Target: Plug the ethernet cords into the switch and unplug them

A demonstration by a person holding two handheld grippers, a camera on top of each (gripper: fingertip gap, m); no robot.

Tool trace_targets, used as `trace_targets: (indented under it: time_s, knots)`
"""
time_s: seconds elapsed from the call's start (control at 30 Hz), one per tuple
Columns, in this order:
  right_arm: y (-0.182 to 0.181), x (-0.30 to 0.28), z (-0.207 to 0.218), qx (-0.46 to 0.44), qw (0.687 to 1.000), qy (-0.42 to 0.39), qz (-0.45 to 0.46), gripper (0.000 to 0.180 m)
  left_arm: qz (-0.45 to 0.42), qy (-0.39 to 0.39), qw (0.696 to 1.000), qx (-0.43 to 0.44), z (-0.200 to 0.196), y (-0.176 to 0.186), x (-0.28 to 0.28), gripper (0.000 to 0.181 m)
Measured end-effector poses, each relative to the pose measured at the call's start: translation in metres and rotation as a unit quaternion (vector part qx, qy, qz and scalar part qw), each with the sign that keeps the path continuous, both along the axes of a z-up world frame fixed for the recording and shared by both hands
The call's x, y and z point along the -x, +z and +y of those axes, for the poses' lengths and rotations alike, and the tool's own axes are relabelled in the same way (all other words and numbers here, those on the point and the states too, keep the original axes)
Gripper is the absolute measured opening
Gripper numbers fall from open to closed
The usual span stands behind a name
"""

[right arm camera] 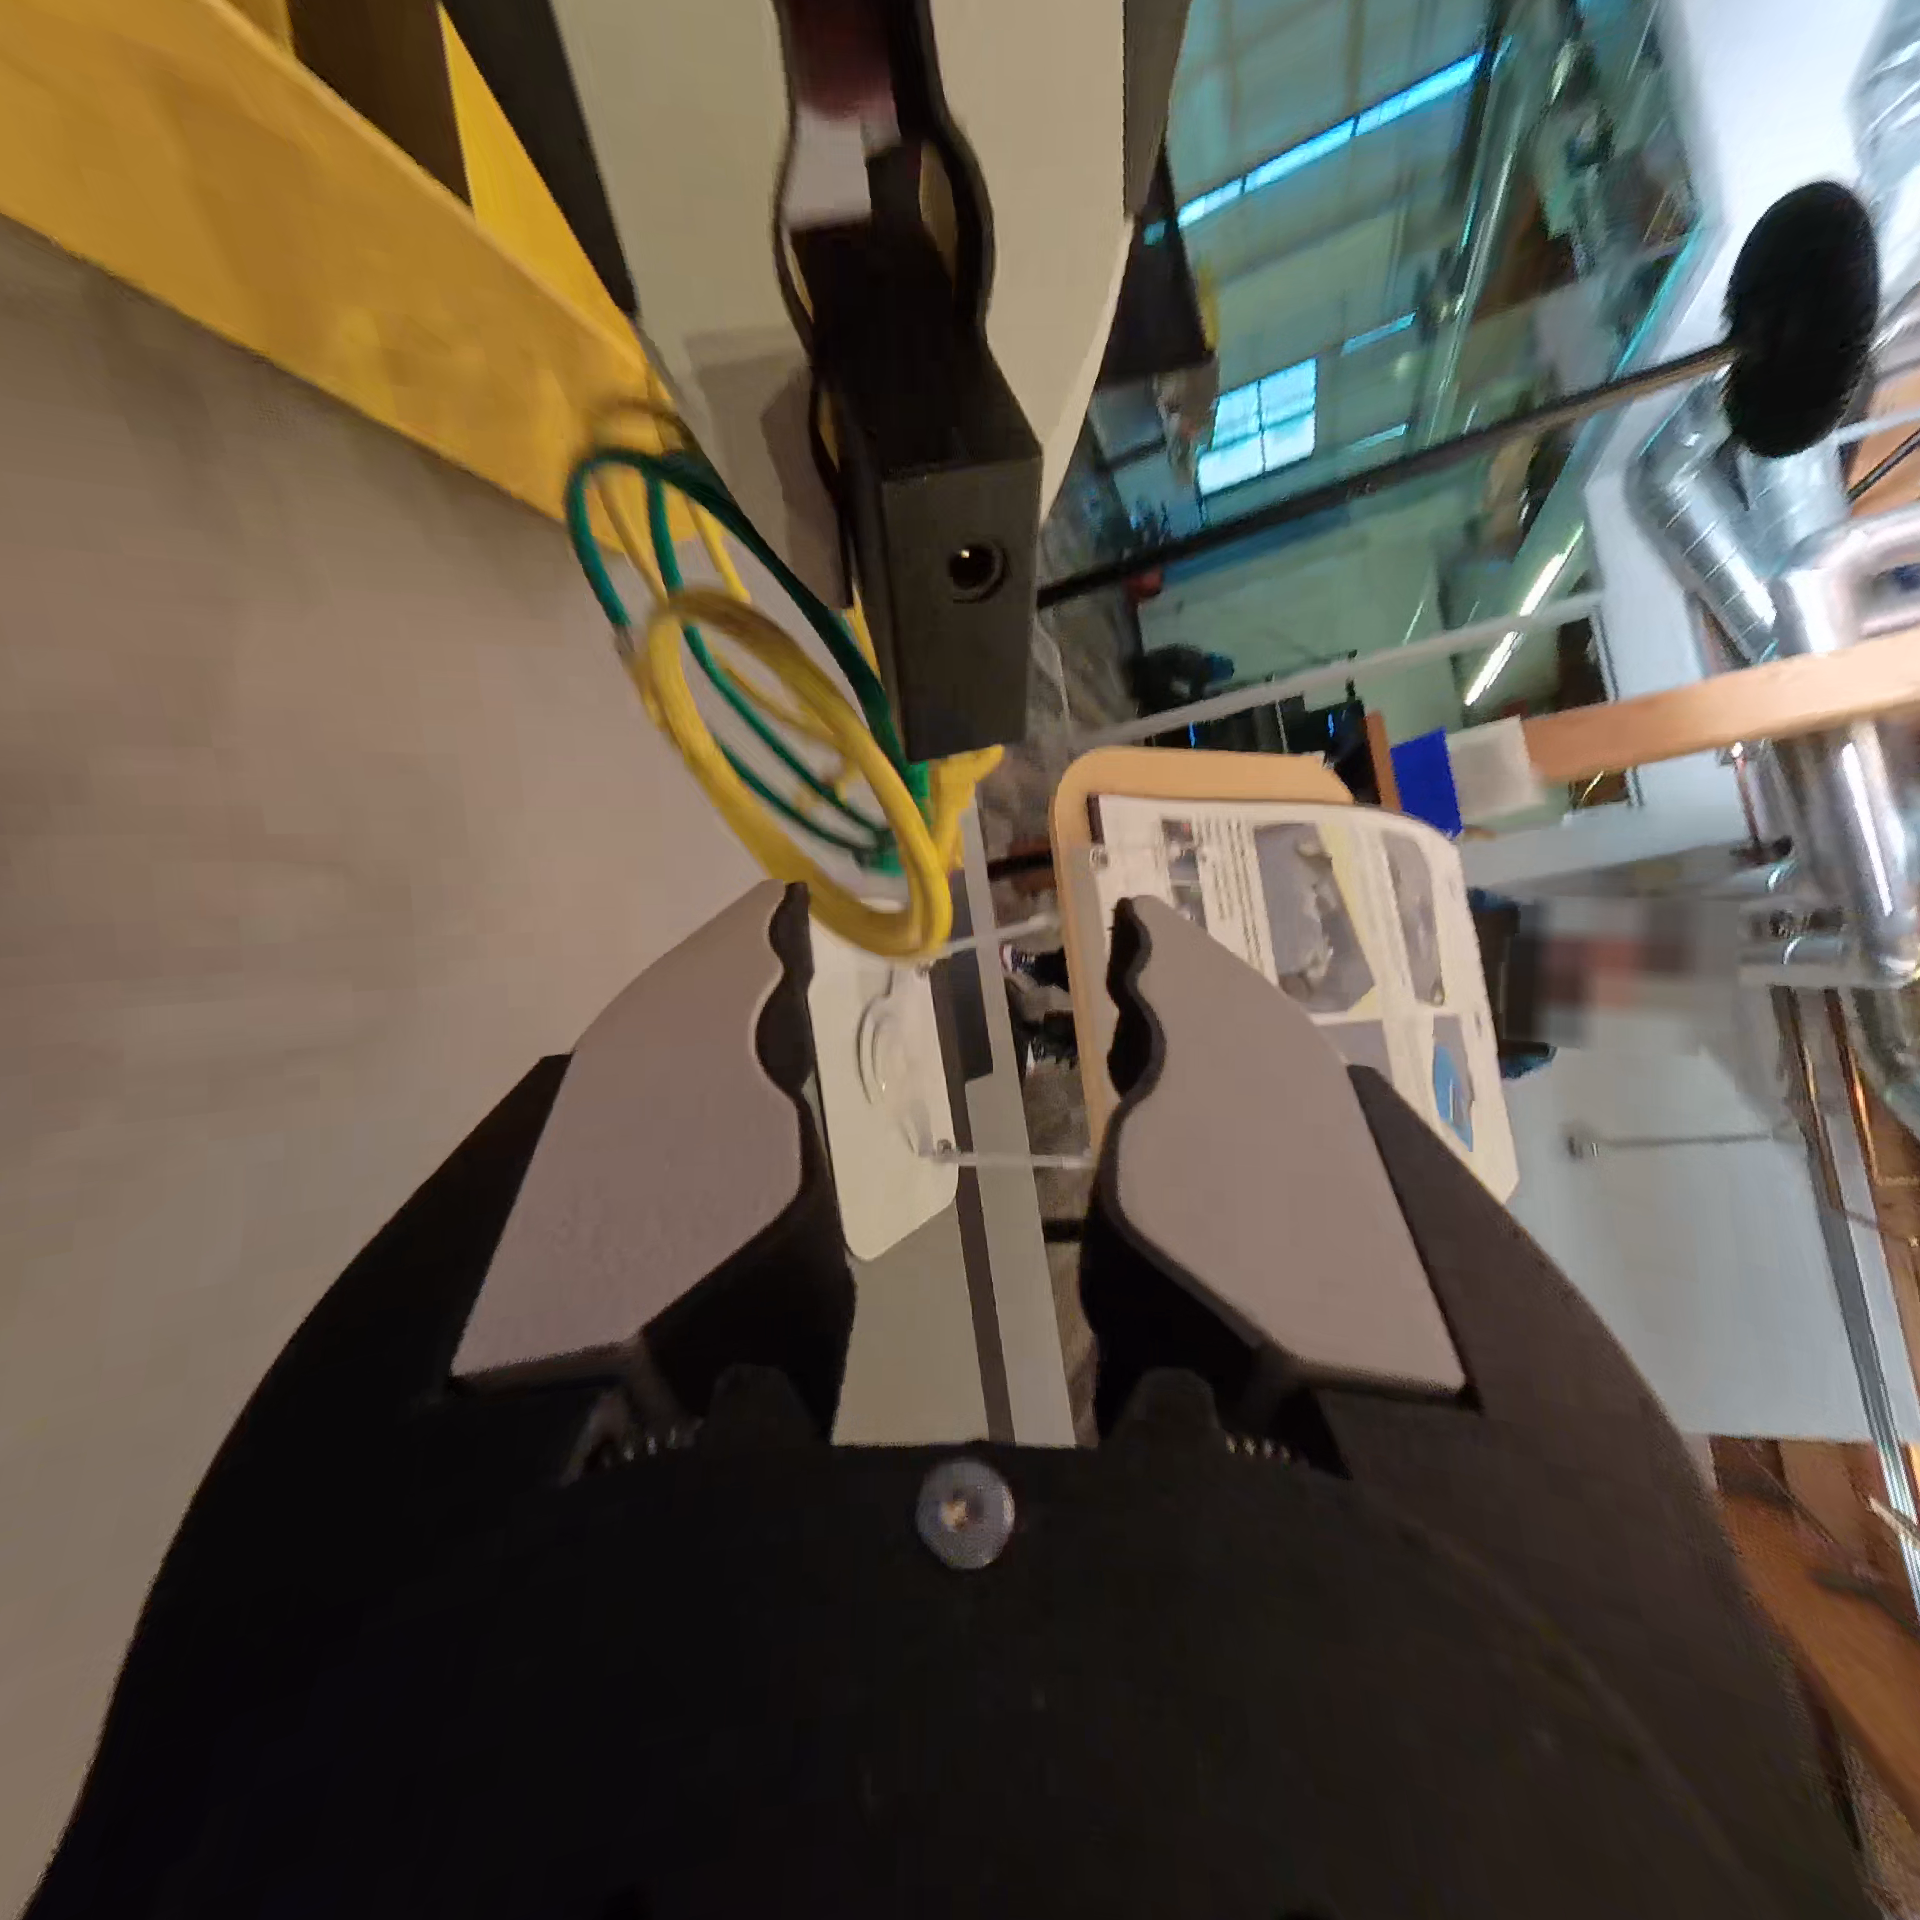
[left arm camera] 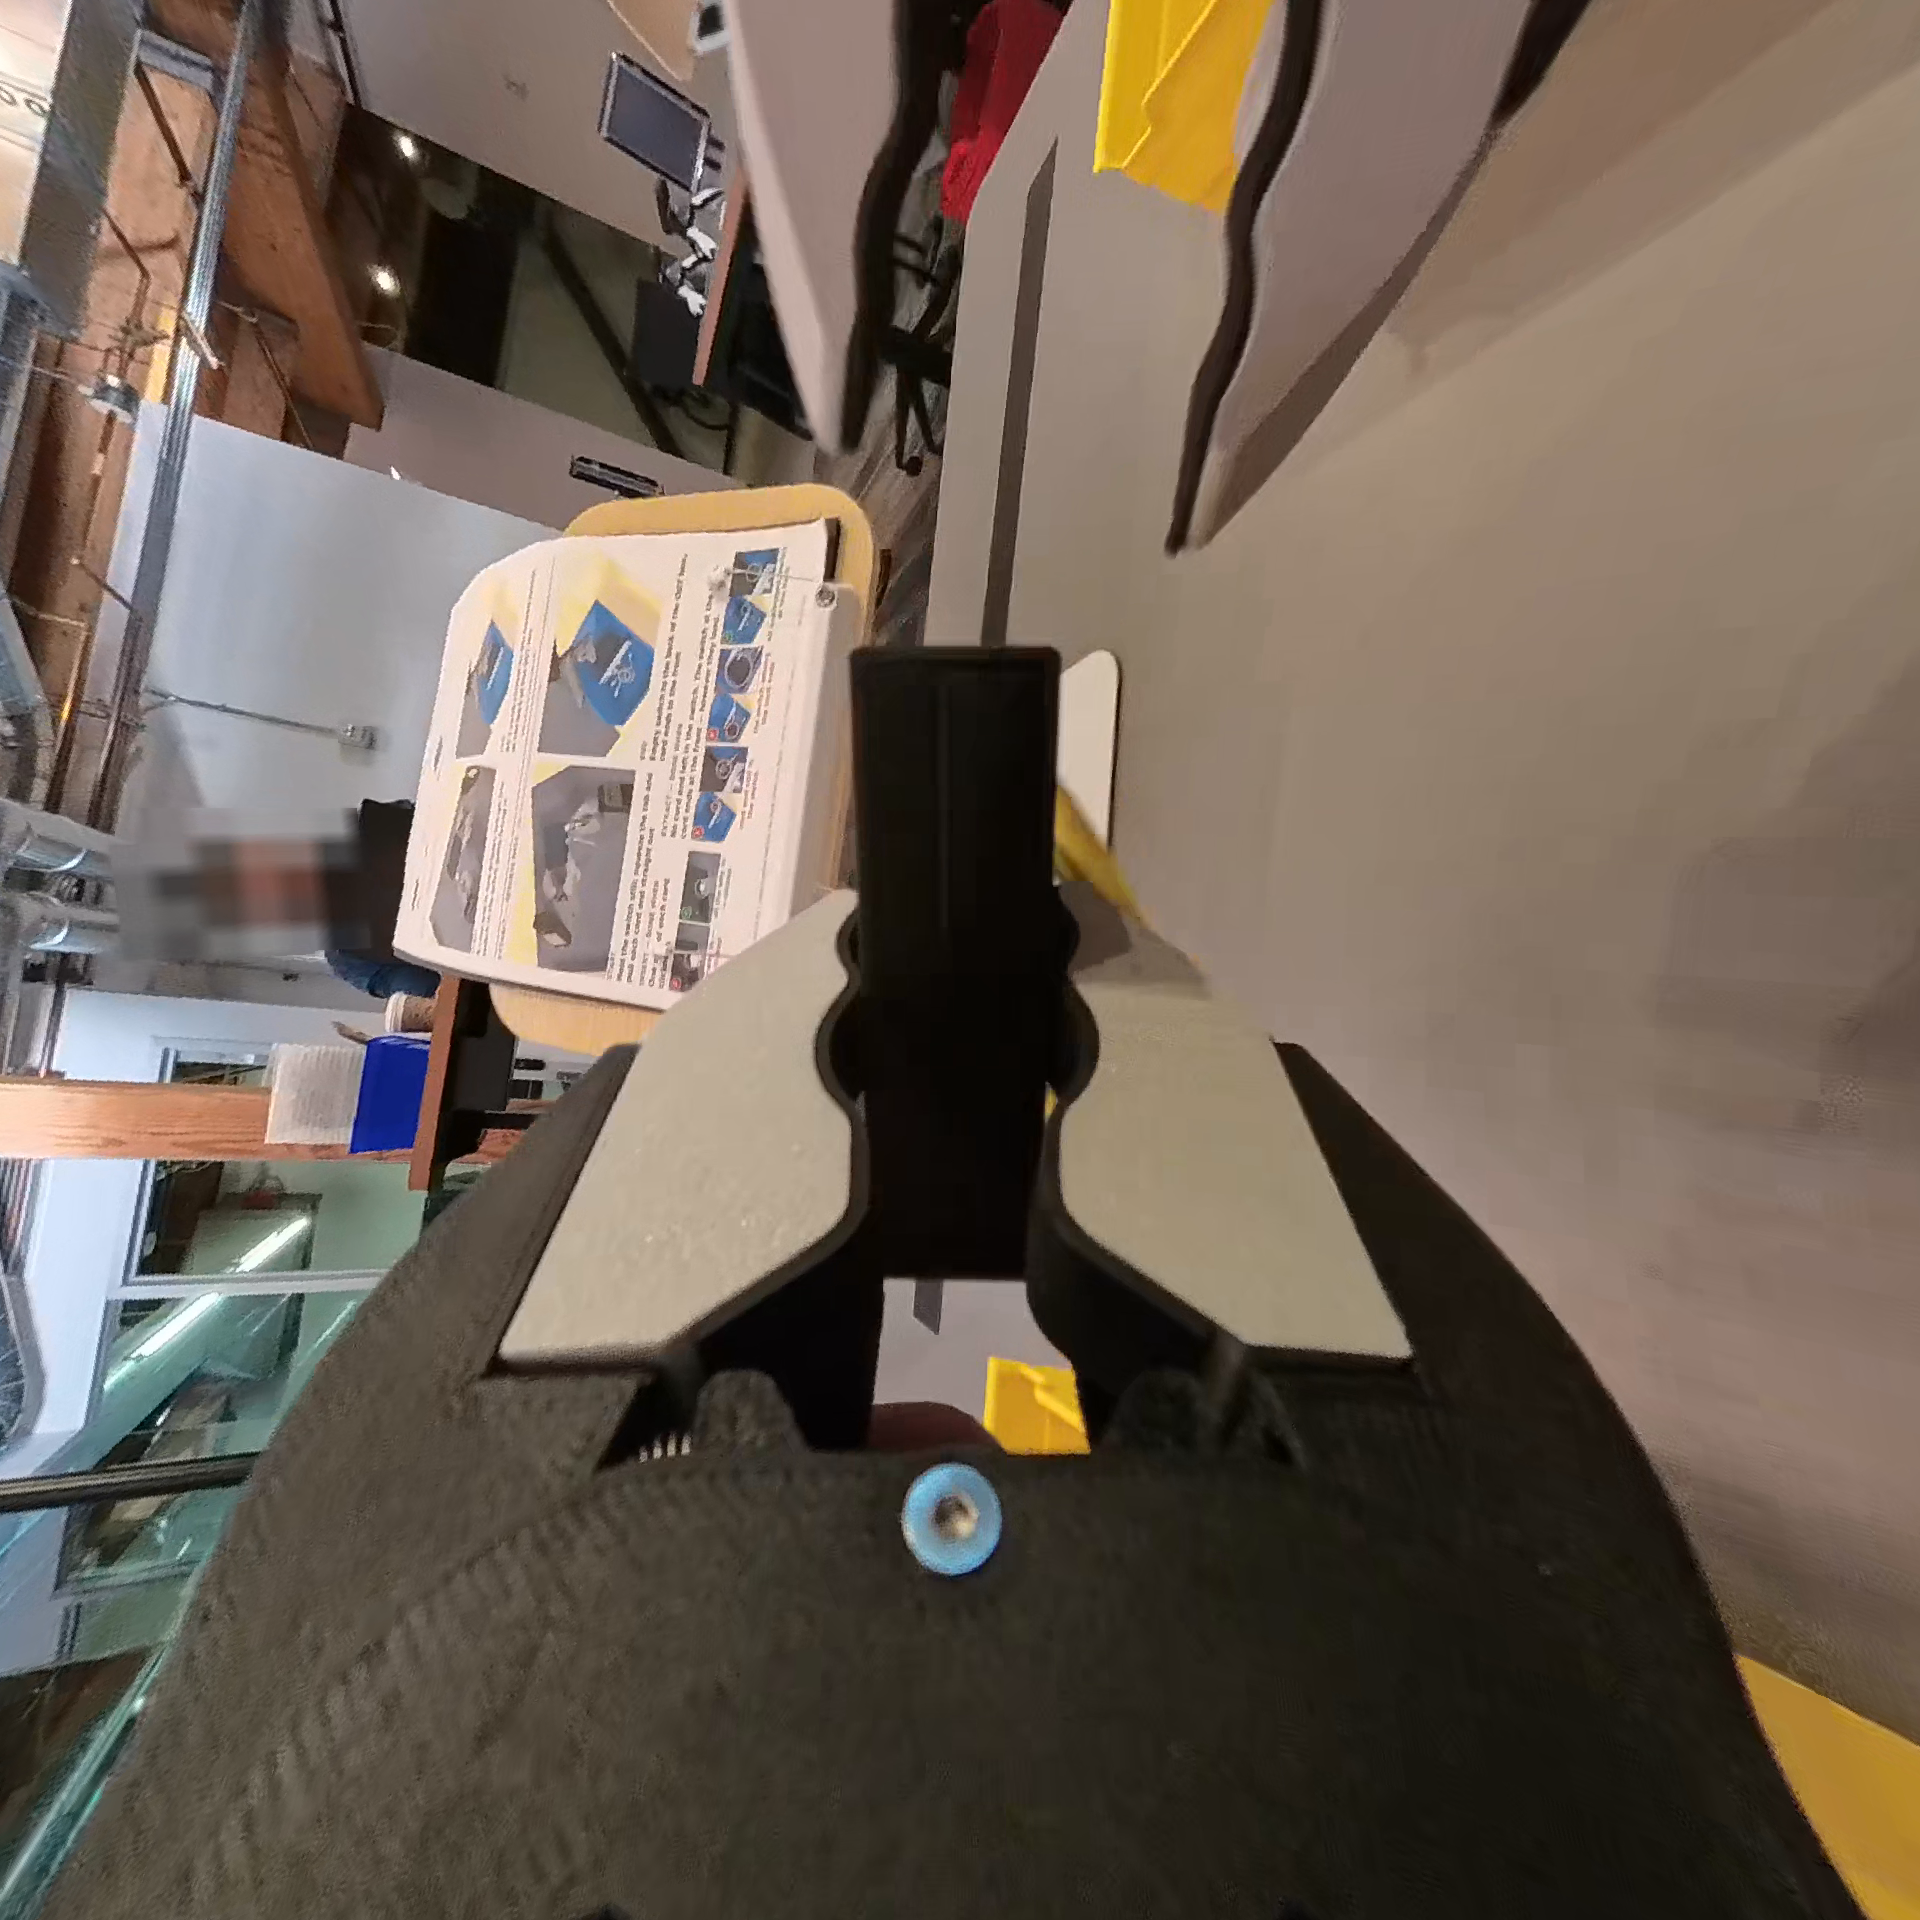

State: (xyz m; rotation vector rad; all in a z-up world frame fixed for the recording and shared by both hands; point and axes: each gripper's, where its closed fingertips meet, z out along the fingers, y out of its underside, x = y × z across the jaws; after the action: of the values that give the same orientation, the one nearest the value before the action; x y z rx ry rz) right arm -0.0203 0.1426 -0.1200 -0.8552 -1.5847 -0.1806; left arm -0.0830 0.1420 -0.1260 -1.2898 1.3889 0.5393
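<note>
Switch [left arm camera: 951, 935] between left claw [left arm camera: 956, 914] fingers

printed instruction sheet [left arm camera: 613, 769] with photos, on wooden board [left arm camera: 847, 540]

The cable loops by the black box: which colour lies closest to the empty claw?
The yellow cable. Its thick coil ends just beyond the open right claw, while the thinner green cable loops farther away.
</note>
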Motion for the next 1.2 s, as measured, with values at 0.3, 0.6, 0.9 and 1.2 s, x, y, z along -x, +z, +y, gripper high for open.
trace_targets:
  time_s: [0.3,0.6,0.9,1.2]
  knots:
    - [-0.038,0.026,0.023,0.084,0.994,0.068,-0.033,0.069,0.007,-0.059,0.998,0.011,-0.024,0.008,-0.029,0.029]
    - [-0.034,0.031,0.009,0.108,0.989,0.095,-0.023,0.005,-0.031,-0.102,0.994,0.033,-0.041,0.017,-0.05,0.029]
    - [-0.024,0.006,0.047,-0.023,0.998,-0.048,-0.037,0.007,-0.23,-0.032,0.914,0.332,-0.031,-0.012,-0.031,0.141]
    - [-0.022,-0.006,0.066,-0.058,0.992,-0.109,-0.026,0.007,-0.476,-0.001,0.762,0.44,-0.016,-0.015,-0.052,0.144]
